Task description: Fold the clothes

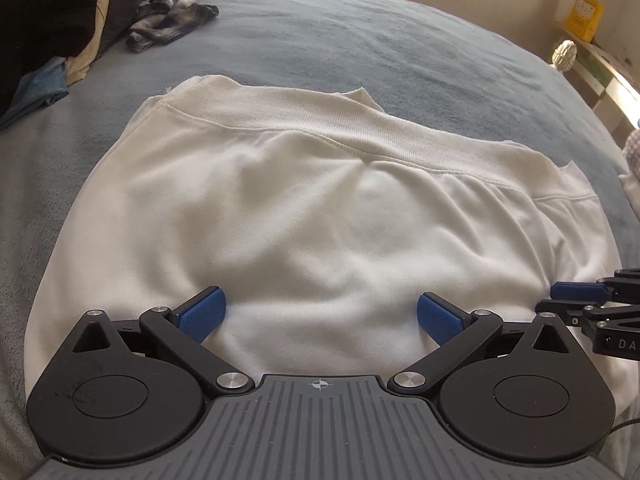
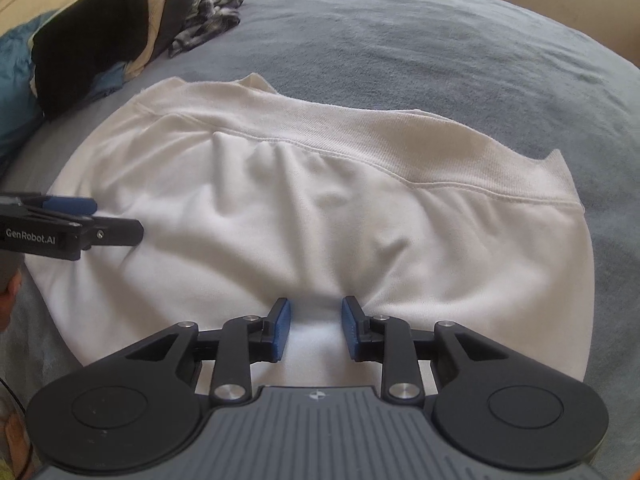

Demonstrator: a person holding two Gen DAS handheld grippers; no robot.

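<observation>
- One white garment (image 1: pixel 304 200) lies spread flat on the bed (image 1: pixel 360 40), its ribbed band along the far edge, toward 12 o'clock in both views.
- The bed wears one grey-blue cover, bare past the garment from 12 round to 3 o'clock.
- Two claws are over the near edge of the garment, side by side.
- The left claw (image 1: pixel 321 314) is spread wide, its two blue pads (image 1: pixel 202 312) far apart with white cloth lying between them; neither pad pinches anything.
- The right claw (image 2: pixel 315 330) is also parted, but narrower, its two pads (image 2: pixel 281 330) either side of a small raised ridge of cloth; I cannot tell whether the pads touch that cloth.
- From the left wrist the right claw shows at 3 o'clock, at the garment's edge; from the right wrist the left claw shows at 9 o'clock, over the garment's left part.
- One heap of clothes (image 2: pixel 100 32) sits at 10 to 11 o'clock, well apart from the garment: I count a black piece, a beige piece, a blue piece and one plaid piece (image 1: pixel 172 12) at its right end.
- One yellow box (image 1: pixel 584 16) stands on a shelf at 2 o'clock, off the bed.
- A bit of a hand (image 2: pixel 8 300) shows at 9 o'clock in the right wrist view.
</observation>
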